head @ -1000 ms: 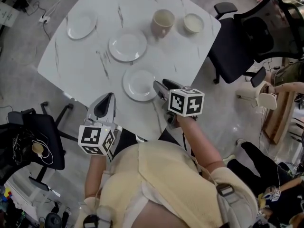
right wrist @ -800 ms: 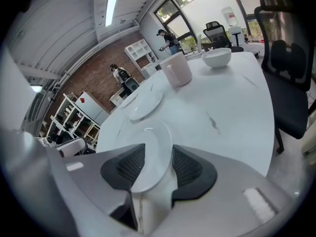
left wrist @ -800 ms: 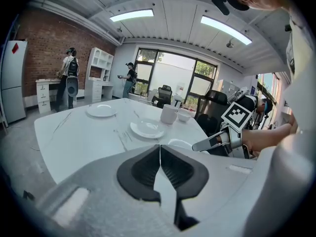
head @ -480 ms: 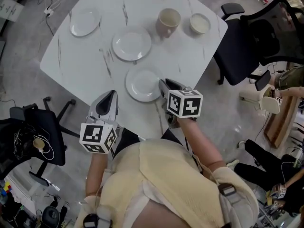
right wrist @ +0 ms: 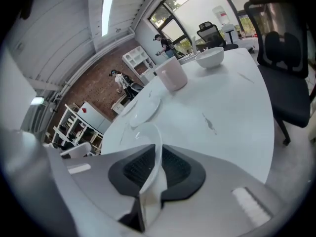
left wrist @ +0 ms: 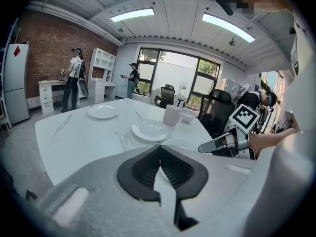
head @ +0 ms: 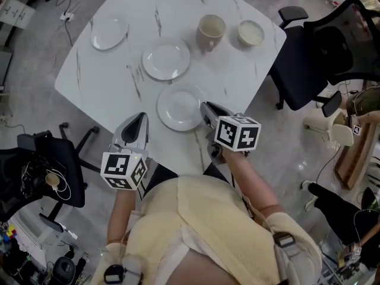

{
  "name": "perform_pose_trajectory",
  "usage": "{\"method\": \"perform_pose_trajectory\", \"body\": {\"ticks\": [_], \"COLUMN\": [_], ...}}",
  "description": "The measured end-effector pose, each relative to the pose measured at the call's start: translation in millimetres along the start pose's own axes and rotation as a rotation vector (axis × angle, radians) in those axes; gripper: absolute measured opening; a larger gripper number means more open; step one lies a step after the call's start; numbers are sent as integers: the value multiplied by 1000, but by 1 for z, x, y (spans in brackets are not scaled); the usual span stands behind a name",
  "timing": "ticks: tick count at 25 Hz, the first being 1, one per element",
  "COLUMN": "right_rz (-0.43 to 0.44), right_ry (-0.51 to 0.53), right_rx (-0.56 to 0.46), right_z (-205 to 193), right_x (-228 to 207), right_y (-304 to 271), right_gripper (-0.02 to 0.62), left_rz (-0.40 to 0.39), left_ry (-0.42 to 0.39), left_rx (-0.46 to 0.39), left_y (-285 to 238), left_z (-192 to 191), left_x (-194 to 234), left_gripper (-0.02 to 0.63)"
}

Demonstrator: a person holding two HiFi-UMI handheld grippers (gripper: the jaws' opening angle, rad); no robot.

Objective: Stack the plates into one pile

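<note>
R gripper (head: 206, 108) fingers just closing on near plate (head: 178, 107) rim, pinched btwn them.

We see a cream mug (head: 211, 29) near a white bowl (head: 250, 32) at the far edge of the white marble table (head: 113, 70). 1 black office chair (head: 323, 52) stands at its right, another black chair (head: 50, 171) at its left. 2 people (left wrist: 76, 75) stand in the background.
</note>
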State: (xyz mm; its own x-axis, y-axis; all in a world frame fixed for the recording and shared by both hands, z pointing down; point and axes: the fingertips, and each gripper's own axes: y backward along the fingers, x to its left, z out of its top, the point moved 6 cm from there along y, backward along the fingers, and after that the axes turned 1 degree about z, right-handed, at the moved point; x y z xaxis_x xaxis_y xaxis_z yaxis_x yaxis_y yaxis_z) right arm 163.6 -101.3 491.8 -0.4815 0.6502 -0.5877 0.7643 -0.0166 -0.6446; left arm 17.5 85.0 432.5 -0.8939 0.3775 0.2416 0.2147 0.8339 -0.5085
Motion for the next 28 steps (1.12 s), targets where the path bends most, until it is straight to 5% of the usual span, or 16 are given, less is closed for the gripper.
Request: {"method": "perform_pose_trajectory", "body": {"ticks": [7,16,28], "right_rz": [166,289,290], "right_ry": [-125,-145,-230], "right_rx": [-62,-91,-225], "right_z": [10,14,28], "right_x": [13,30,51], "right_y": [16,26,27], "right_gripper": [21,15,17], "left_rz": [15,20,-101], "left_ry": [-27,-29,-60], "left_rx": [-16,-40,-34], "left_y": [-7,-7,-23], "left_z": [11,17,34], "left_x": [-5,-1,33], "left_gripper": [-6,-8,-8]}}
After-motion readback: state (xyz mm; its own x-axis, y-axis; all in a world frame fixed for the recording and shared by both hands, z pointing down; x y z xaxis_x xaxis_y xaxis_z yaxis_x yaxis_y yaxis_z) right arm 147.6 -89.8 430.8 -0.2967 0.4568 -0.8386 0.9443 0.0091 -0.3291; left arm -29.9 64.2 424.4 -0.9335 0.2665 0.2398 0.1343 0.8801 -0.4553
